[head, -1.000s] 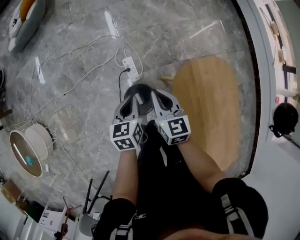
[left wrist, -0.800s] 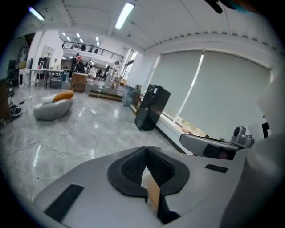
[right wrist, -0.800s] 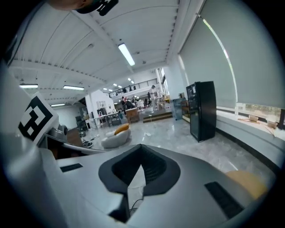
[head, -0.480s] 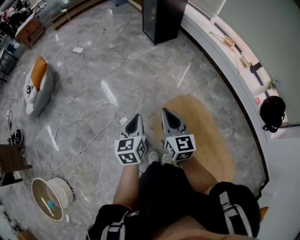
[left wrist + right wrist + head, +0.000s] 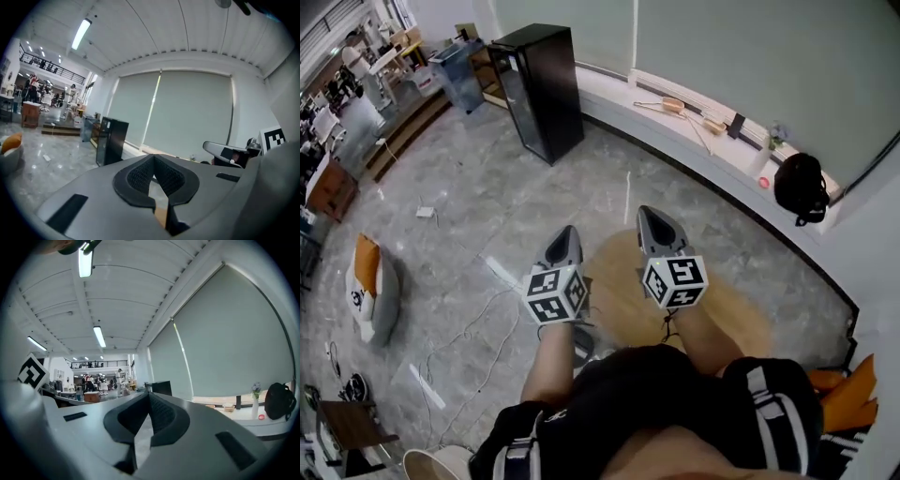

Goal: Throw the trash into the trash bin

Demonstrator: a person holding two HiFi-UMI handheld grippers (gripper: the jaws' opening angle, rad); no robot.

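Held the left gripper (image 5: pixel 567 231) at centre left of the head view and the right gripper (image 5: pixel 653 214) just to its right, side by side but apart, both about level and aimed toward the top of the frame. Showed each pair of jaws pressed together in its own gripper view, with nothing pinched. Hung above a wooden disc (image 5: pixel 727 314) on the grey stone floor (image 5: pixel 487 187).

Found no trash that could be named with certainty. Noted one small white object (image 5: pixel 425 212) on the floor at middle left, too small to identify. Noted also a pale round rim (image 5: pixel 431 462) cut off by the bottom edge at lower left, possibly the trash bin, though not settled by so small a part.

Judged that rim, if the bin, to lie down and left of both grippers, opposite to their aim and nearer the left gripper than the right. Fitted two stages equally: trash already inside the bin, or trash yet to be picked up. Left the long axis of the trash unjudged for want of a clear view of it.
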